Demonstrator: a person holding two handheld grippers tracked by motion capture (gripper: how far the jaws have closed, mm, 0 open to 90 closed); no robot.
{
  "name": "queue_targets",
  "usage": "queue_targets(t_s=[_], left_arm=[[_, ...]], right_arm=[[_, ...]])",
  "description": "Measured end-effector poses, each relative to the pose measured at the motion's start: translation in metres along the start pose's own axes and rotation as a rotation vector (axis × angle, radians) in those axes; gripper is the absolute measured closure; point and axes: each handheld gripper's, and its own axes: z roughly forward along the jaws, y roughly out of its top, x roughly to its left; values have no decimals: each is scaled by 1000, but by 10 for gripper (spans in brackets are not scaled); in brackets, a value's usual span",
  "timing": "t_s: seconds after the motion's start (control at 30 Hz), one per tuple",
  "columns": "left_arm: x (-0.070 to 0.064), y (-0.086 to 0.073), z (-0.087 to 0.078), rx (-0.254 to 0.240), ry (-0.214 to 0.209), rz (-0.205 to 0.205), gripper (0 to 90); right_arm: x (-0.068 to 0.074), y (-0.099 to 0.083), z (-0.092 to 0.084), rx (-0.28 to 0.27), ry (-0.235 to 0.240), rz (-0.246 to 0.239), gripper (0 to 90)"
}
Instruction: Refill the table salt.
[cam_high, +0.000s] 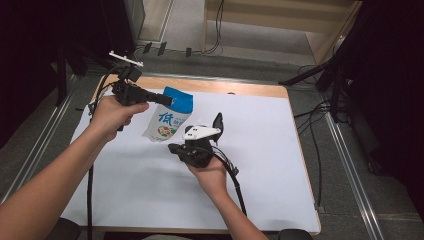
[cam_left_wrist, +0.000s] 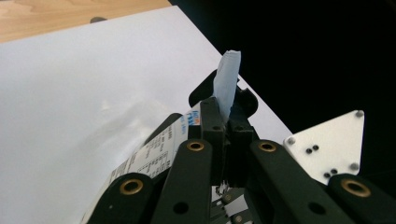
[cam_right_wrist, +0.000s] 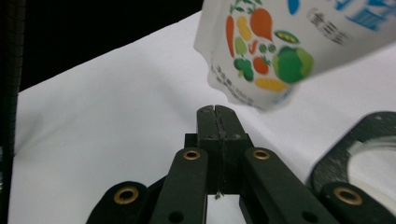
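Observation:
A blue and white pouch printed with vegetables hangs tilted above the white table sheet. My left gripper comes in from the left, shut on the pouch's blue top edge. In the left gripper view that sealed edge sticks up between the closed jaws of the left gripper, and the pouch body hangs below them. My right gripper sits just below and to the right of the pouch's bottom corner. In the right gripper view the right gripper is shut on nothing, with the pouch just above its tips.
A black ring-shaped part lies on the sheet at the lower right of the right gripper view. The wooden table edge runs along the back. Cables trail on the floor to the right of the table.

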Motion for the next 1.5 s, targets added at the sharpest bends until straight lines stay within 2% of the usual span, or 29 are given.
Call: queue_targets(t_s=[0.13,0.37,0.8,1.0,1.03,1.13,1.23,1.5], left_arm=[[5,-1,0,15,21,22,900],[20,-1,-4,2,23,-3,900],[54,2,-11,-30,58,-10,900],[71,-7,-11,-8,87,8,900],[74,-11,-11,-3,89,-4,900],[79,-17,-16,-34,76,-13,900],[82,-21,-23,-50,80,-42,900],[84,-34,-40,-40,97,-30,900]], right_arm=[[-6,-1,-15,-3,6,27,900],[-12,-7,-36,-5,10,43,900],[-28,-18,-71,-5,-56,74,900],[-34,-26,-78,-5,-73,94,900],[-35,-27,-78,-4,-73,97,900],[-37,-28,-80,-3,-75,101,900],[-38,-29,-81,5,-77,100,900],[-43,-31,-88,6,-80,94,900]])
